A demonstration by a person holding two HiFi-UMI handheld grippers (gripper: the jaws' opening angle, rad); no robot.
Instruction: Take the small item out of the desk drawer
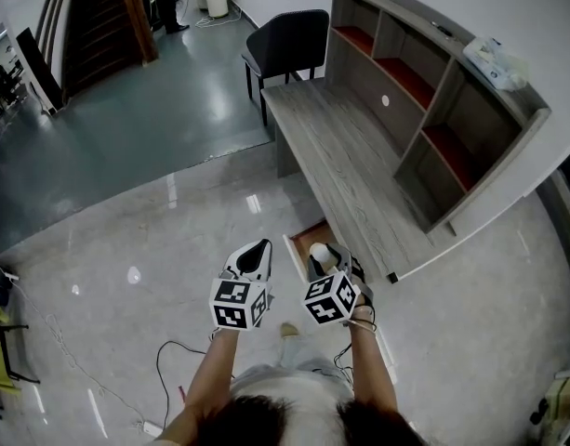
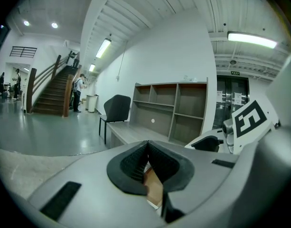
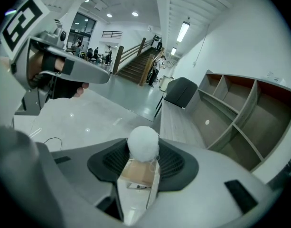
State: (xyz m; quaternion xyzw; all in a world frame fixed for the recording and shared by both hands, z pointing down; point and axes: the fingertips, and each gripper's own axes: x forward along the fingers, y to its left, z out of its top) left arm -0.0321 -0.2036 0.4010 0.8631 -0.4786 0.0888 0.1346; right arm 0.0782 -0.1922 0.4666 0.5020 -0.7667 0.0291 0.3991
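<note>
A small white fluffy ball [image 3: 143,144] sits pinched between the tips of my right gripper [image 3: 144,152], which is shut on it. In the head view the ball [image 1: 320,252] and the right gripper [image 1: 324,258] hang just above the open desk drawer [image 1: 300,241]. The drawer's light wooden inside [image 3: 135,173] shows below the jaws. My left gripper [image 1: 257,255] hovers beside it to the left, over the floor. Its jaws [image 2: 147,148] are shut with nothing between them. The drawer sticks out from under the grey desk [image 1: 340,156].
A grey shelf unit [image 1: 424,110] with red-lined compartments stands on the desk, with a white bag [image 1: 494,61] on top. A black chair [image 1: 286,40] is at the desk's far end. A cable [image 1: 173,351] lies on the glossy floor. Stairs [image 1: 103,17] rise at the far left.
</note>
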